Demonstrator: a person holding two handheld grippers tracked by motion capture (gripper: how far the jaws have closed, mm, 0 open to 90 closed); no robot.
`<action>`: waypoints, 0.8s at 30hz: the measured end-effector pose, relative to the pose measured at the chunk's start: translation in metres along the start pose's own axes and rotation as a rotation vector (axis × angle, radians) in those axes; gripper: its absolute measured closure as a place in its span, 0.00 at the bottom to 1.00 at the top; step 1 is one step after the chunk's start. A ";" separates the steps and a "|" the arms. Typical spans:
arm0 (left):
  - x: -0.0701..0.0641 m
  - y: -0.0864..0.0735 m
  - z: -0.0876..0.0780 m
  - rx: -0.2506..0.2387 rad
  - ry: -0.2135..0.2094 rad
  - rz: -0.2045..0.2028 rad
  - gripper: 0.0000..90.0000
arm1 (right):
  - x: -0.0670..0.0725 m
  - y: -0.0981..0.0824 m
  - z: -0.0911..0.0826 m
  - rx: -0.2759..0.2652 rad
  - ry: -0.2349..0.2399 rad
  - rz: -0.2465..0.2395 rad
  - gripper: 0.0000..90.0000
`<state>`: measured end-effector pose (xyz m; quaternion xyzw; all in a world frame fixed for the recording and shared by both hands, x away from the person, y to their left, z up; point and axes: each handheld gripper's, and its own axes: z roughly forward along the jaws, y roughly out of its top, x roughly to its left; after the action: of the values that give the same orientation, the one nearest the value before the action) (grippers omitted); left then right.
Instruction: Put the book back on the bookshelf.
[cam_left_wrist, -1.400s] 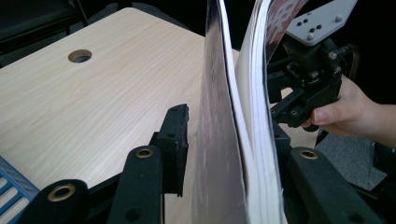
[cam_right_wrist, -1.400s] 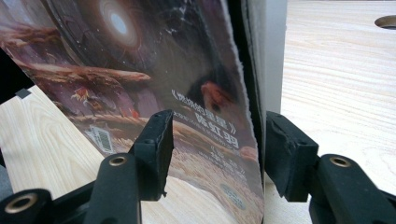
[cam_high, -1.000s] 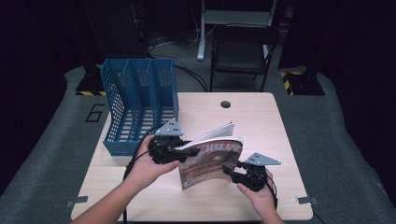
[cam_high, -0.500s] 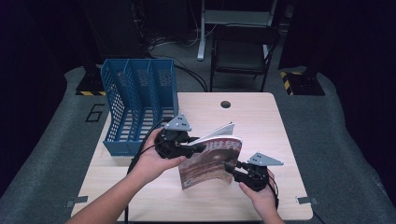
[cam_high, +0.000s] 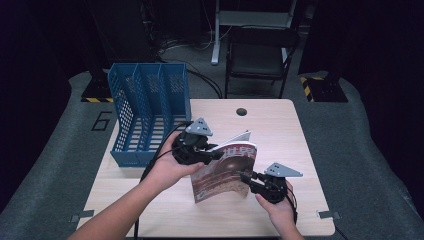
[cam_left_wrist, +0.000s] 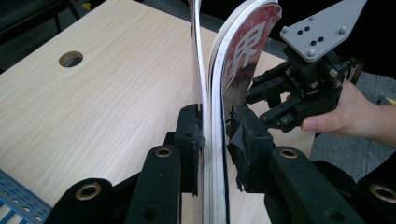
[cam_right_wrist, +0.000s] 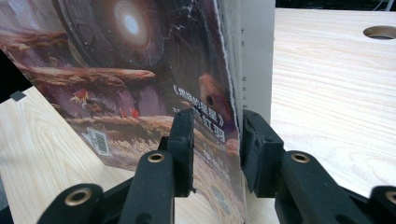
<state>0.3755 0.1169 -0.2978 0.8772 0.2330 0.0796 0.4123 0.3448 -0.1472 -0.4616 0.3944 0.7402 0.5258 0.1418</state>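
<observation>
A magazine (cam_high: 222, 170) with a reddish-brown cover stands on edge on the wooden table (cam_high: 280, 130), fanned slightly open at the top. My left gripper (cam_high: 216, 154) is shut on its upper left edge; in the left gripper view both pads (cam_left_wrist: 189, 135) press the pages of the magazine (cam_left_wrist: 243, 51), and the jaws have just been closing a little more. My right gripper (cam_high: 246, 179) is at the lower right edge. Its jaws have just been closing, with the edge of the magazine (cam_right_wrist: 140, 70) between them. The left pad (cam_right_wrist: 184, 140) still stands off the cover.
A blue mesh file rack (cam_high: 147, 110) with three slots stands at the table's back left, close behind my left hand. A round cable hole (cam_high: 242, 111) lies near the far edge. A black chair (cam_high: 260, 55) stands beyond the table.
My left gripper has shifted right and slightly up, standing the magazine more upright. The right gripper has kept its place while its jaws narrowed around the magazine's edge.
</observation>
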 end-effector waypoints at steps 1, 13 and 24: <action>0.000 0.001 0.002 -0.002 -0.002 -0.005 0.81 | 0.001 0.000 0.000 0.002 0.001 0.009 0.75; -0.004 0.011 0.009 0.055 0.002 0.008 0.84 | -0.001 -0.001 0.000 0.005 0.005 0.000 0.75; -0.003 0.012 0.012 0.074 0.004 -0.002 0.91 | -0.001 -0.001 0.000 0.001 0.008 0.007 0.75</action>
<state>0.3808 0.1004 -0.2958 0.8914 0.2372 0.0723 0.3793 0.3453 -0.1476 -0.4623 0.3949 0.7395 0.5278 0.1367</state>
